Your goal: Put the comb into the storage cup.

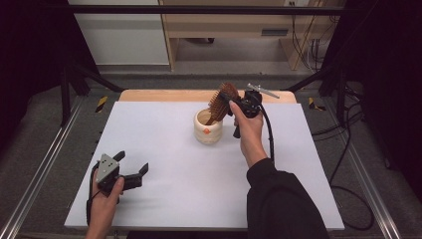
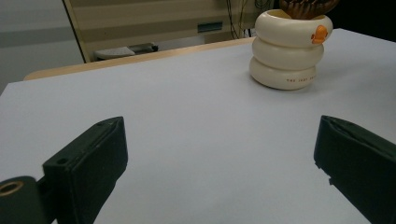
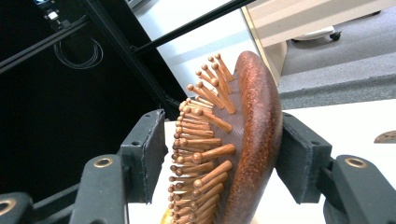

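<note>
The left hand-held gripper [image 1: 133, 169] rests at the 7 o'clock corner of the white tabletop [image 1: 169, 149], jaws spread wide with nothing between them. Toward 12 o'clock stands a cream ringed ceramic cup [image 1: 208, 127] with an orange mark. A wooden paddle hairbrush [image 1: 222, 102] stands handle-down in the cup. The right hand-held gripper [image 1: 230, 99] flanks the brush head: one pad lies at the wooden back, the other stands clear of the bristle tips, jaws partly apart.

White tabletop [image 1: 164, 164], wooden strip along far edge; cream ringed cup [image 1: 207, 127] stands right of centre, toward far edge.
</note>
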